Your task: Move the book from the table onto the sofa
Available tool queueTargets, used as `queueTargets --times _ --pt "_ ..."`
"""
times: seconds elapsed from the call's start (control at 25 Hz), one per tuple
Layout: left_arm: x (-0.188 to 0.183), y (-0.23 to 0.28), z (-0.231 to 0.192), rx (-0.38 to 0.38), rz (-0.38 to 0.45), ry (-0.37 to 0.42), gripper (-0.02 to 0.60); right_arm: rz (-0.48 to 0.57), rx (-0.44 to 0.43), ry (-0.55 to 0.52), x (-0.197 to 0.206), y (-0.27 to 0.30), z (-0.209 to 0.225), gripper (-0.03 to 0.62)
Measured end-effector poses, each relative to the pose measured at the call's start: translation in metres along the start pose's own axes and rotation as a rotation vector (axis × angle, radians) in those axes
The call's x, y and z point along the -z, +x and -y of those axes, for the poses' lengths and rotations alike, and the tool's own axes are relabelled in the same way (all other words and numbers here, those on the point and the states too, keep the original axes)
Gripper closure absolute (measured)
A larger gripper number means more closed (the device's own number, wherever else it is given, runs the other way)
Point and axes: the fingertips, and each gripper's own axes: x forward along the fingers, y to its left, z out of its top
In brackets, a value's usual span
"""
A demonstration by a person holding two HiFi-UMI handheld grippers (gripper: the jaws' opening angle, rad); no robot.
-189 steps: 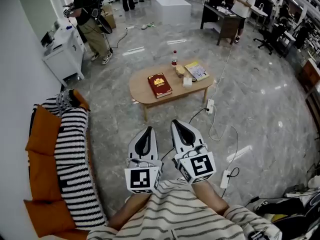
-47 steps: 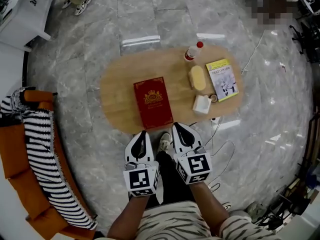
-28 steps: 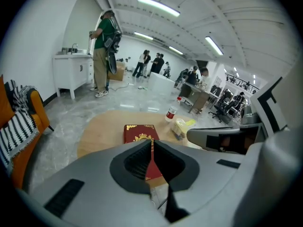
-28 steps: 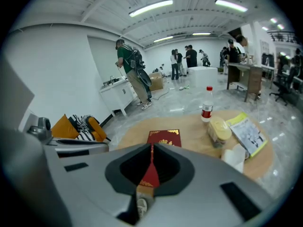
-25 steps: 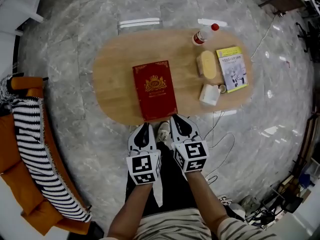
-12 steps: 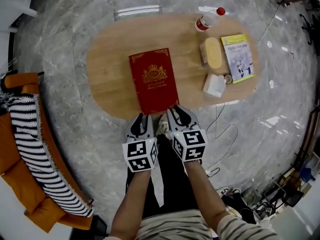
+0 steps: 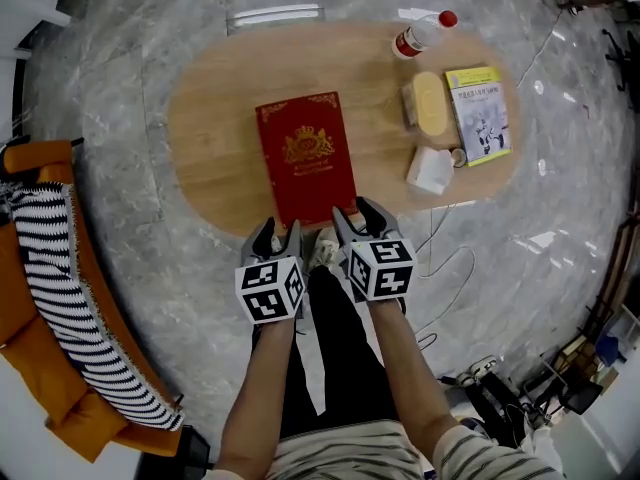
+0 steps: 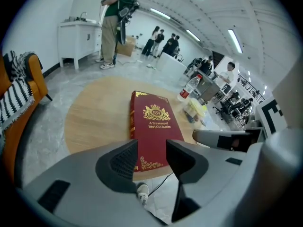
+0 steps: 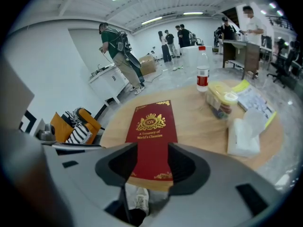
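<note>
Book point(image 7: 305, 158) lies flat on the bench point(image 7: 210, 128), red cover up, its long axis running straight away from the person, so that one short edge faces both tools at the bench's near rim; the left hand-held gripper point(image 7: 275, 236) hangs by the near left corner of that edge and the right hand-held gripper point(image 7: 358, 218) by the near right corner, side by side and, as far as I can judge, equally near. Both point forward and down along the book's length; in the left gripper view the near end of the cover point(image 8: 154, 126) shows through the gap of the left hand-held gripper point(image 8: 151, 157), and in the right gripper view the same end point(image 9: 152, 131) shows through the gap of the right hand-held gripper point(image 9: 149, 162). Each pair of jaws has just been opening and stands moderately apart; the pads press on nothing. Whether either tip already touches the cover I cannot tell. Sofa point(image 7: 40, 268) stands well apart, off to the person's left; the carry will likely go that way.
</note>
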Motion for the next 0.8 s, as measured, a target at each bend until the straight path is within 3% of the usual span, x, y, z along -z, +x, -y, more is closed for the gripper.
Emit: queueTargets --times 0.56,0.8 --pt "0.021 0.037 -0.015 -0.002 -0.096 -0.039 0.350 -0.111 -0.003 0.027 0.022 0.038 0.024 0.333" --pt "0.022 0.052 -0.023 -0.001 -0.101 -0.074 0.336 -0.139 -0.006 0.052 0.028 0.054 0.031 0.315"
